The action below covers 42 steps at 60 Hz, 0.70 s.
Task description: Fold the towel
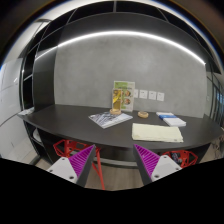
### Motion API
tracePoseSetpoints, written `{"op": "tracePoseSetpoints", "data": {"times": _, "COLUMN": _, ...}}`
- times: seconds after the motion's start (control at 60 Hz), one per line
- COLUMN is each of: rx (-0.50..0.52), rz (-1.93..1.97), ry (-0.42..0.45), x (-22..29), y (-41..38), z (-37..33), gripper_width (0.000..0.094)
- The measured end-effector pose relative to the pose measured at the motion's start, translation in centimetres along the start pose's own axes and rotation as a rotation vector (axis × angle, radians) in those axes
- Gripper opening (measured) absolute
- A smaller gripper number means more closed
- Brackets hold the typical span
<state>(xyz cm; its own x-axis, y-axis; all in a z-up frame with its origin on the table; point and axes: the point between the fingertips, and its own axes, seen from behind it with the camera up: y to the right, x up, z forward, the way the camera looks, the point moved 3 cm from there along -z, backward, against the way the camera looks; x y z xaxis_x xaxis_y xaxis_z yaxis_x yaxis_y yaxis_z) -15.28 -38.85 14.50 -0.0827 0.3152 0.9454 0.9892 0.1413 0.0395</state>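
Observation:
A pale yellow folded towel (157,132) lies flat on the dark table (70,122), well beyond my fingers and a little to the right. My gripper (113,165) is held back from the table's front edge, low, with its two magenta pads (81,158) wide apart and nothing between them. The gripper is open and empty.
A magazine (109,119) lies left of the towel. A blue and white item (172,120) lies behind the towel. An upright printed card (122,97) stands at the back against the grey wall. Red chair frames (68,150) show under the table's front edge.

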Motion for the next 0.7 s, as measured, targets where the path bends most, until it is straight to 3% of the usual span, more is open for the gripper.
{"op": "tracePoseSetpoints", "data": {"times": 0.1, "rx": 0.002, "rz": -0.004, "ry": -0.006, "x": 0.2, "y": 1.3, "z": 1.8, "gripper_width": 0.0763}}
{"op": "tracePoseSetpoints", "data": {"times": 0.333, "rx": 0.007, "rz": -0.036, "ry": -0.026, "x": 0.9, "y": 9.0, "z": 16.5, "gripper_width": 0.0755}}
{"op": "tracePoseSetpoints", "data": {"times": 0.55, "rx": 0.032, "rz": -0.064, "ry": -0.116, "x": -1.9, "y": 13.6, "z": 29.5, "gripper_width": 0.0712}}
{"op": "tracePoseSetpoints", "data": {"times": 0.65, "rx": 0.054, "rz": -0.077, "ry": -0.126, "x": -2.4, "y": 13.7, "z": 32.8, "gripper_width": 0.0587}}
{"op": "tracePoseSetpoints", "data": {"times": 0.667, "rx": 0.056, "rz": -0.081, "ry": -0.133, "x": -2.7, "y": 13.7, "z": 33.2, "gripper_width": 0.0600}}
{"op": "tracePoseSetpoints", "data": {"times": 0.7, "rx": 0.057, "rz": -0.091, "ry": -0.156, "x": -3.4, "y": 13.7, "z": 33.9, "gripper_width": 0.0466}}
